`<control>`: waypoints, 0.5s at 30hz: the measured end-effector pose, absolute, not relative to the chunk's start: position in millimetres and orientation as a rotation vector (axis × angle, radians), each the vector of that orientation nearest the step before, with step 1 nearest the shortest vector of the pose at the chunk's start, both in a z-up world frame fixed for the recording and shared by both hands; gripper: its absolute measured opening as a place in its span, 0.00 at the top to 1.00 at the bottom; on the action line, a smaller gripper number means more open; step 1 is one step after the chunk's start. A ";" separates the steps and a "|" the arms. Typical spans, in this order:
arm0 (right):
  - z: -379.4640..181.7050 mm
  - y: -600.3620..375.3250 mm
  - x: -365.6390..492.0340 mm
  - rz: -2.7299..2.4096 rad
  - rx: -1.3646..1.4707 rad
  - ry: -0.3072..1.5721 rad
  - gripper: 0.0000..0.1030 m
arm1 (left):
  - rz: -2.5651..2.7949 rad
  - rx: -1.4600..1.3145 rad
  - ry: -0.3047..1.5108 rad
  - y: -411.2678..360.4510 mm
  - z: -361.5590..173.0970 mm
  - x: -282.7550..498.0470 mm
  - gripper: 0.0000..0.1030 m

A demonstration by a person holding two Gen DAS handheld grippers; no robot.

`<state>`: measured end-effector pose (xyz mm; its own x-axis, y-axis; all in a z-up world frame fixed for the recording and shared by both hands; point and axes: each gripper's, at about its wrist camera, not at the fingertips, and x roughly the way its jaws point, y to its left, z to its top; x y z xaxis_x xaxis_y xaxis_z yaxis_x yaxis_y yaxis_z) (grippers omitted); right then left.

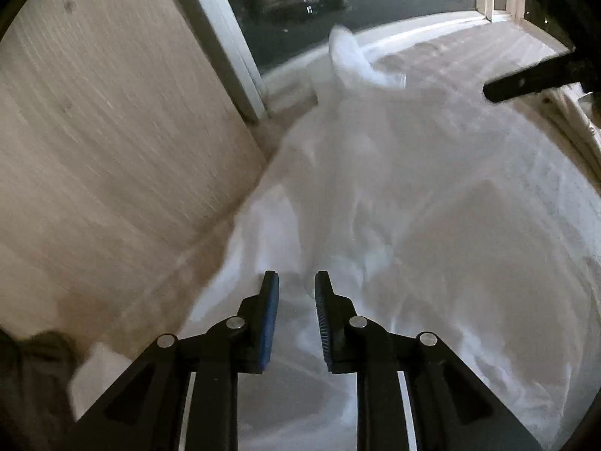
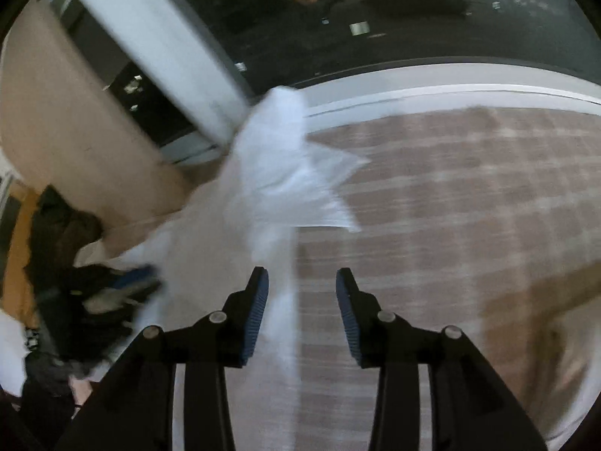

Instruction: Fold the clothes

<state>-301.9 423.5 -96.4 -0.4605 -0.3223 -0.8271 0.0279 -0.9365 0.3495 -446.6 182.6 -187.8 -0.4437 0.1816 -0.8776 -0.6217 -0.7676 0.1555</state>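
Note:
A white garment [image 1: 375,195] lies rumpled across a beige checked surface [image 2: 450,195], blurred by motion. One bunched end [image 2: 278,150] sticks up near the window sill. My left gripper [image 1: 296,285] hovers open just over the near part of the cloth, with nothing pinched between its blue pads. My right gripper [image 2: 302,282] is open too; the garment's edge runs past its left finger [image 2: 259,293], not clamped. In the left wrist view the right gripper [image 1: 526,79] shows as a black bar at the upper right. The left gripper [image 2: 131,282] appears blurred at the cloth's left side.
A dark window [image 1: 338,0] with a white frame [image 2: 157,49] and sill [image 2: 450,90] borders the far edge. A beige panel [image 1: 112,131] rises on the left. Dark clothes [image 2: 67,248] are piled at the left, and a dark item [image 1: 33,368] lies at the lower left.

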 end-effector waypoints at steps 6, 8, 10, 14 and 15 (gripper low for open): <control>-108.0 404.8 -307.0 -2.361 1.474 -0.473 0.64 | 2.196 -1.217 0.631 194.4 -160.5 -421.0 0.73; -115.1 389.4 -324.2 -2.378 1.491 -0.399 0.64 | 2.185 -1.199 0.627 198.3 -151.4 -412.5 0.73; -121.7 379.5 -338.9 -2.426 1.510 -0.307 0.64 | 2.193 -1.196 0.615 200.0 -145.6 -414.9 0.73; -129.2 386.2 -366.0 -2.618 1.564 -0.123 0.67 | 2.210 -1.192 0.589 203.0 -134.1 -420.8 0.73; -127.0 392.9 -367.5 -2.634 1.578 -0.144 0.67 | 2.214 -1.191 0.583 203.8 -131.3 -422.2 0.73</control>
<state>-367.5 392.9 -127.0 -0.4709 -0.1062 -0.8757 0.0100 -0.9933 0.1150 -422.2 203.8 -131.3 -0.4536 0.2639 -0.8512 -0.6489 -0.7525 0.1125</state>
